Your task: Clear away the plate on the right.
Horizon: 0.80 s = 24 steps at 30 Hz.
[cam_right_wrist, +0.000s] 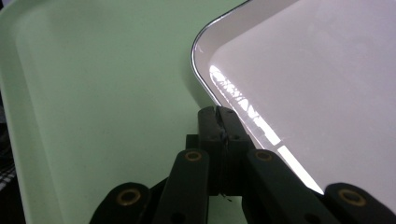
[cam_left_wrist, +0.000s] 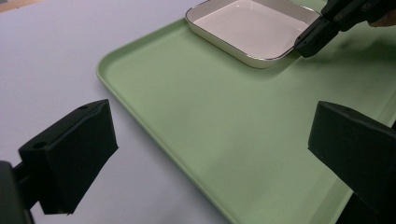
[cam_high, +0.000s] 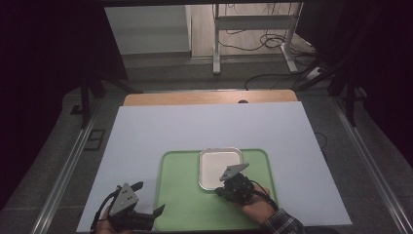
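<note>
A square white dish point(cam_high: 220, 168) with a thin metallic rim sits empty at the far middle of a pale green tray point(cam_high: 185, 204). My right gripper point(cam_high: 219, 191) is at the dish's near left corner, its jaws shut on the rim. In the right gripper view the rim of the dish point(cam_right_wrist: 317, 84) runs in between the closed jaws of that gripper point(cam_right_wrist: 219, 116). My left gripper point(cam_high: 148, 197) hovers at the tray's near left edge, open and holding nothing. In the left gripper view its jaws point(cam_left_wrist: 210, 149) frame the tray point(cam_left_wrist: 210, 116), the dish point(cam_left_wrist: 247, 23) and the right gripper point(cam_left_wrist: 308, 44).
The tray lies on a white sheet point(cam_high: 146, 131) that covers the table, and a wooden strip point(cam_high: 195, 98) shows at the far edge. Beyond the table are a grey floor, a metal desk frame point(cam_high: 253, 39) and loose cables.
</note>
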Each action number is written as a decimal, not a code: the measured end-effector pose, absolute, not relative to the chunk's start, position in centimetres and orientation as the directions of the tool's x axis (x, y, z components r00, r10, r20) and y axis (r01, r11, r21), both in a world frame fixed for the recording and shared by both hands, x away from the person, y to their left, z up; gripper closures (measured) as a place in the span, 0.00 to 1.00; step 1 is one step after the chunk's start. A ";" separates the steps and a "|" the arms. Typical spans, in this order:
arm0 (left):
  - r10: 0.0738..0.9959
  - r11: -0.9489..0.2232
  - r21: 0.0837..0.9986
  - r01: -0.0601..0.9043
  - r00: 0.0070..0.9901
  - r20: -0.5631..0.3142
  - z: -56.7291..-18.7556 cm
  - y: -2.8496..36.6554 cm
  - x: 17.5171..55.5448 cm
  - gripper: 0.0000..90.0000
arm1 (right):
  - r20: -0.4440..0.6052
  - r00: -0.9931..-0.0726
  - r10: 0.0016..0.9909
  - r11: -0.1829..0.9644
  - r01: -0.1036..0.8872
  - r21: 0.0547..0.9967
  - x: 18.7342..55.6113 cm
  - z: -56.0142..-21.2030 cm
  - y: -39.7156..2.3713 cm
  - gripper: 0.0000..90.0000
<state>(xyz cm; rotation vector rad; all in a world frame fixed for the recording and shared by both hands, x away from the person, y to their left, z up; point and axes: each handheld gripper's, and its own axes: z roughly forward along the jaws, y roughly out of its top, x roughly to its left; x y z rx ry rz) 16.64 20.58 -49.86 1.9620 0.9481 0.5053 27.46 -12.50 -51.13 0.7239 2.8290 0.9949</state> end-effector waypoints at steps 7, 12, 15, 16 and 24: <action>0.780 -0.324 0.845 0.425 0.625 -0.015 -49.9 20.6 16.6 0.01 | 0.085 -0.888 0.451 0.684 0.406 0.606 27.3 -51.1 -12.4 0.98; 0.780 -0.326 0.845 0.424 0.625 -0.013 -49.9 20.6 16.6 0.01 | 0.090 -0.888 0.451 0.678 0.407 0.612 27.2 -50.8 -12.5 0.94; 0.781 -0.325 0.845 0.424 0.625 -0.013 -49.9 20.6 16.6 0.01 | 0.085 -0.889 0.449 0.678 0.401 0.616 27.0 -50.6 -12.5 0.92; 0.781 -0.325 0.845 0.424 0.624 -0.013 -49.9 20.6 16.6 0.01 | 0.084 -0.889 0.451 0.677 0.401 0.617 27.0 -50.5 -12.5 0.91; 0.782 -0.324 0.845 0.425 0.623 -0.013 -49.9 20.6 16.6 0.01 | 0.071 -0.885 0.460 0.669 0.398 0.627 26.8 -50.1 -12.8 0.82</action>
